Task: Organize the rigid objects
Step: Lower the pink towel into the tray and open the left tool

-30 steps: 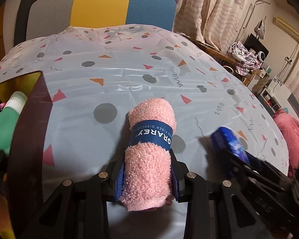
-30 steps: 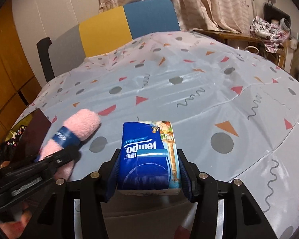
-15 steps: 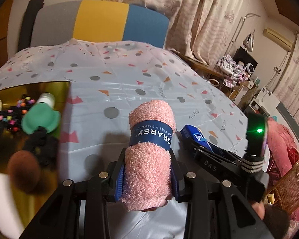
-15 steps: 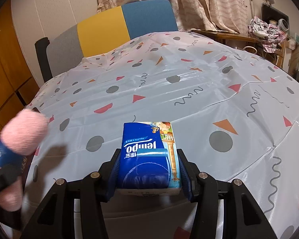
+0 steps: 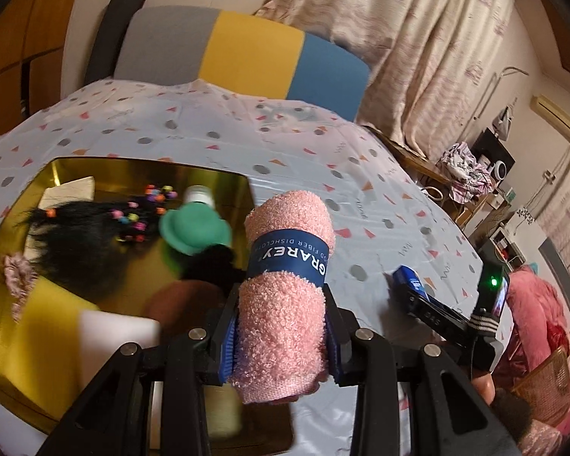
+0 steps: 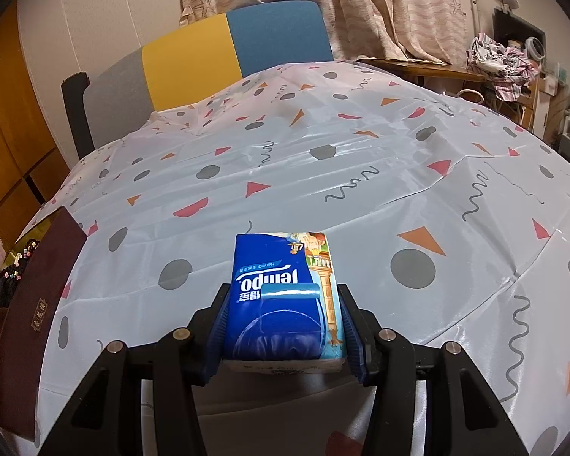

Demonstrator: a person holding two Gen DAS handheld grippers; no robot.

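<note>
Pink terry cloth, a rolled dishcloth (image 5: 287, 296) with a navy paper band, is sitting clenched between the pads of the left tool (image 5: 281, 336), which is hanging above the right edge of a gold-lined box (image 5: 224, 186). Lying in that box are a green cap-shaped thing (image 5: 193, 230), black hair with coloured beads (image 5: 91, 239) and a white block (image 5: 117, 342), blurred. Over at the right, the right tool (image 6: 285, 328) is gripping a blue tissue pack (image 6: 281, 300) just above the patterned bench (image 6: 361, 159), well clear of the box's dark red outer wall (image 6: 38, 296). Behind the bench a grey, yellow and blue chair (image 6: 224, 53) is standing.
</note>
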